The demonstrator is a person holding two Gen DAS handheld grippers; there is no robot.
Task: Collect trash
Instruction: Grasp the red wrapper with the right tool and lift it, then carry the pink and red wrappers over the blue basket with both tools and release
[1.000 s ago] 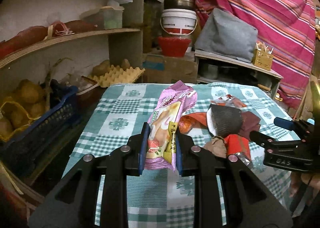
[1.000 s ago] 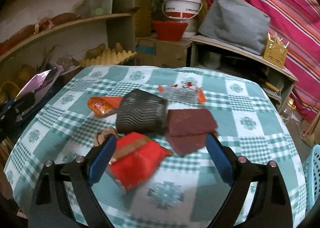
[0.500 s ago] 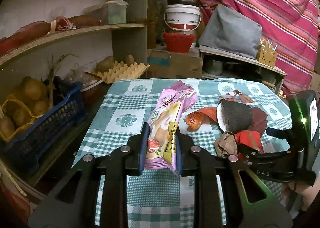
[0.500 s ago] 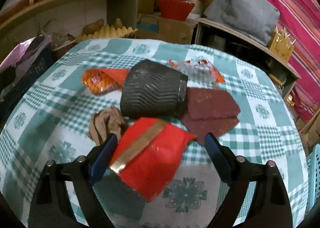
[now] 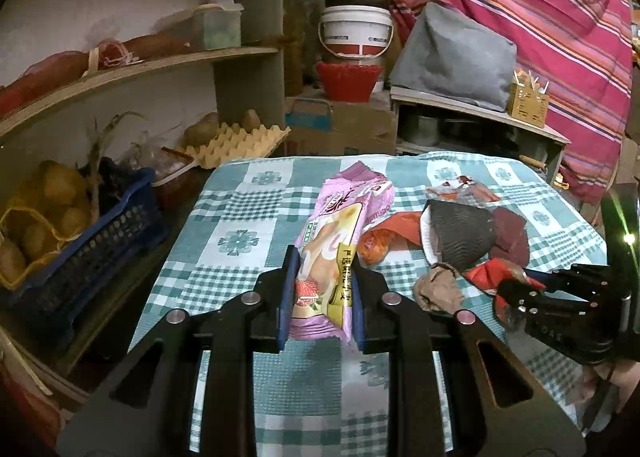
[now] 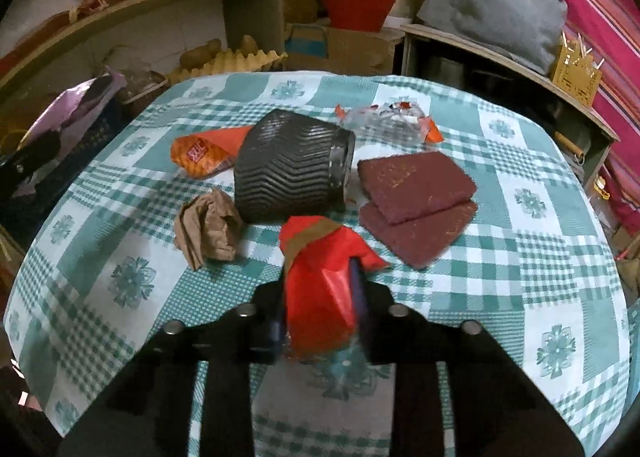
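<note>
Trash lies in a little pile on the table (image 5: pixel 240 241) with the green checked cloth.

From the left wrist view, the left claw (image 5: pixel 320 293) is squeezed onto a long pink snack wrapper (image 5: pixel 340 241), which sticks out forward over the cloth. Beside the pink wrapper, on its right, sits the black ribbed cup (image 5: pixel 460 241) on its side. The right claw (image 5: pixel 516 289) reaches in just past the cup, low by the red wrapper (image 5: pixel 484 273).

From the right wrist view, the right claw (image 6: pixel 320 309) is pinched narrow on the red wrapper (image 6: pixel 320 281), right in front of the black ribbed cup (image 6: pixel 292 173). A crumpled brown paper (image 6: pixel 208 229) lies just left of the cup. An orange packet (image 6: pixel 204 153) peeks out behind the cup on the left. Two dark red packets (image 6: pixel 416 197) lie to the cup's right, and a clear wrapper (image 6: pixel 388 121) lies behind it.

To do this step well, I think the right claw should lift the red wrapper straight up and slowly. The wrapper is thin and slippery, so the squeeze should stay firm. The cup looks very close and could roll if bumped.
</note>
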